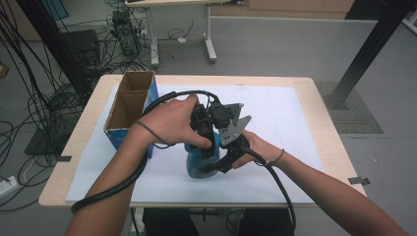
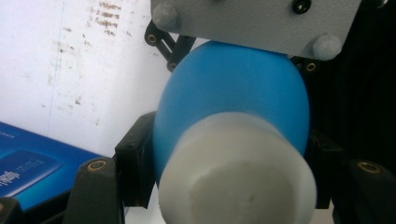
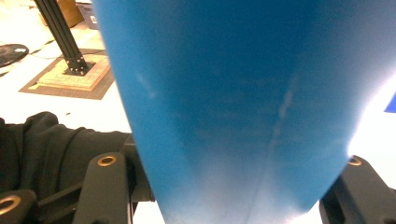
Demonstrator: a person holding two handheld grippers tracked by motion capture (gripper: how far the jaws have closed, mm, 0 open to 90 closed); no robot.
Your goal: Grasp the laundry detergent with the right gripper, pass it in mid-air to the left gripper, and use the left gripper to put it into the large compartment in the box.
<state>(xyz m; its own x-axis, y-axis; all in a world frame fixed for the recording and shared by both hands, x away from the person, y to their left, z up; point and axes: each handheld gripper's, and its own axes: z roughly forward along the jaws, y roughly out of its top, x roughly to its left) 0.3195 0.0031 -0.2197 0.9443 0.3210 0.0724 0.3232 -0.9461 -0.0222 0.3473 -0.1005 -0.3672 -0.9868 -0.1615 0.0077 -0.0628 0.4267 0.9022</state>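
Observation:
A blue bottle [image 1: 198, 162] with a white cap lies tilted over the white sheet near the table's middle, held between both grippers. My left gripper [image 1: 207, 146] comes down on it from above. In the left gripper view the blue bottle [image 2: 233, 93] and its white cap [image 2: 236, 177] sit squeezed between the black jaws of the left gripper [image 2: 231, 179]. My right gripper [image 1: 224, 160] grips it from the right side, its grey plate [image 1: 232, 127] up. The right gripper view has the blue bottle [image 3: 233, 93] body wedged between the jaws of the right gripper [image 3: 229, 196].
An open blue cardboard box [image 1: 129, 105] with a brown inside stands at the sheet's left edge, close to my left forearm. The white sheet [image 1: 280, 113] covers most of the wooden table [image 1: 324, 128]. Cables and a black frame post [image 1: 366, 49] are on the floor beyond.

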